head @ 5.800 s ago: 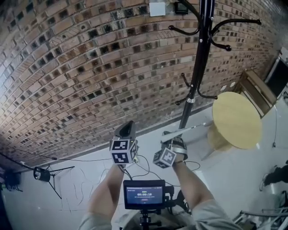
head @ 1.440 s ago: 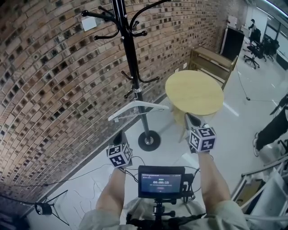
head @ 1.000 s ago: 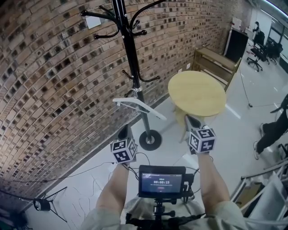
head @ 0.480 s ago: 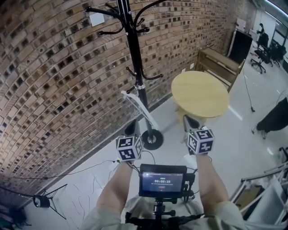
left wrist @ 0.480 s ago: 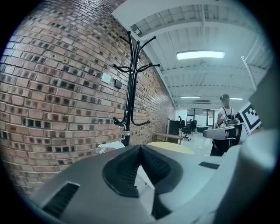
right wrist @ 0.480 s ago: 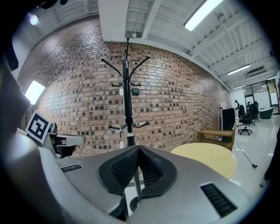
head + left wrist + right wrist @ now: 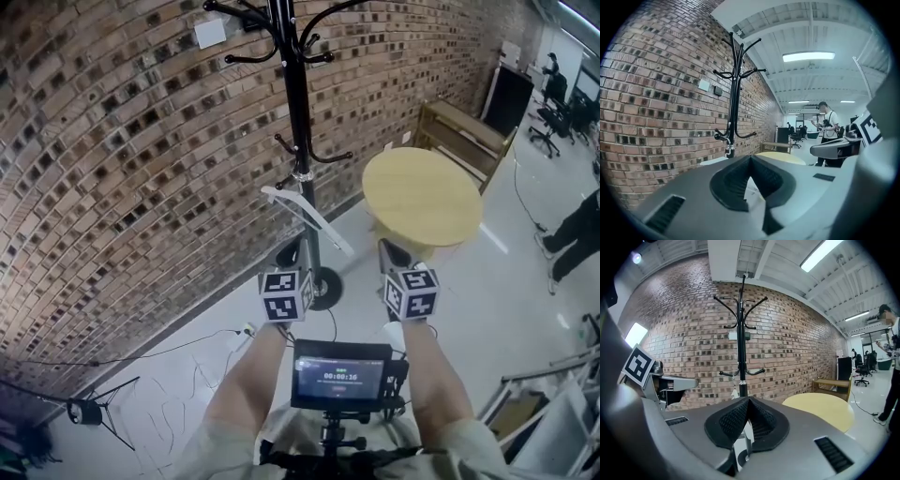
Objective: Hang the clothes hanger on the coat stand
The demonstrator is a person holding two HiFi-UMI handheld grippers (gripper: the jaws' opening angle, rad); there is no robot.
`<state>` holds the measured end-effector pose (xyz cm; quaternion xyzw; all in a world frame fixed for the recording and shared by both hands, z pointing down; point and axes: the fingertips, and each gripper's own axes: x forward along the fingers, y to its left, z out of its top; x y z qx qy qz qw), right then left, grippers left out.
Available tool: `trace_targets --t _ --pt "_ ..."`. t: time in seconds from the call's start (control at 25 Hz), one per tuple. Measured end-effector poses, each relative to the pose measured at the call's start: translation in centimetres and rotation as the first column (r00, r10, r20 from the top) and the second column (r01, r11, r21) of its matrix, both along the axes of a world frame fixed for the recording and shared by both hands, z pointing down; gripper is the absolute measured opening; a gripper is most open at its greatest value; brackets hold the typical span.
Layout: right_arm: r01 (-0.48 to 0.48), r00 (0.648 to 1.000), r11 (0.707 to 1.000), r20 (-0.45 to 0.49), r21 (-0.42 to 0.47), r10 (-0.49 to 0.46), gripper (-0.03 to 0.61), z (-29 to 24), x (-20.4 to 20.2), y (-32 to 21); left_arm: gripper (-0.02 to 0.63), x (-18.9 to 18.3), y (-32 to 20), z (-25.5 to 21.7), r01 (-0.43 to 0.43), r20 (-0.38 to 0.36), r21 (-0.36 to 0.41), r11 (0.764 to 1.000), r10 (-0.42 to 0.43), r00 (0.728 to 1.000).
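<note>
Near the coat stand (image 7: 298, 103), holds left claw (image 7: 292, 249) and right claw (image 7: 390, 247) closed, empty, clear of the hung hanger (image 7: 311, 218).

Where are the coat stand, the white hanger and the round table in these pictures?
coat stand (image 7: 298, 103): head view, on its black pole.
white hanger (image 7: 314, 221): head view, on its sloping arm.
round table (image 7: 422, 195): head view, on its pale wooden top.

Head view looks down; both gripper views share the coat stand (image 7: 298, 112).
</note>
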<state>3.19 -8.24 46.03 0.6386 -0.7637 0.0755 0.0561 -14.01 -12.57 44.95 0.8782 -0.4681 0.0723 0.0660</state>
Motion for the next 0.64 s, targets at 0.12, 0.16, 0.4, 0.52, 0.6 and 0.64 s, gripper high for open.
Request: trace_targets --t 0.12,0.16,0.4,0.52,0.6,0.64 --pt "0.004 1.0 1.0 0.001 0.001 -0.004 0.0 0.02 0.07 -0.21 0.009 0.25 -0.12 -0.13 -0.002 0.003 0.006 1.0 0.002 1.0" --pt "0.005 1.0 1.0 0.002 0.002 -0.005 0.0 -0.03 0.11 -0.2 0.009 0.3 -0.07 -0.08 -0.002 0.006 0.005 1.0 0.002 1.0" --pt "0.013 1.0 1.0 0.003 0.002 -0.013 0.0 -0.18 0.11 -0.15 0.009 0.23 0.11 0.08 0.003 0.012 0.003 1.0 -0.003 1.0" --pt "0.021 1.0 1.0 0.003 0.0 -0.021 0.0 -0.02 0.08 -0.23 0.009 0.26 0.15 0.24 0.006 0.016 -0.002 1.0 -0.006 1.0" --pt "0.026 1.0 1.0 0.002 -0.002 -0.026 0.0 -0.01 0.12 -0.4 0.009 0.31 0.05 0.22 0.01 0.016 -0.003 1.0 -0.009 1.0" --pt "0.028 1.0 1.0 0.002 -0.003 -0.028 0.0 -0.02 0.15 -0.49 0.009 0.35 -0.01 0.19 0.011 0.016 -0.003 1.0 -0.011 1.0"
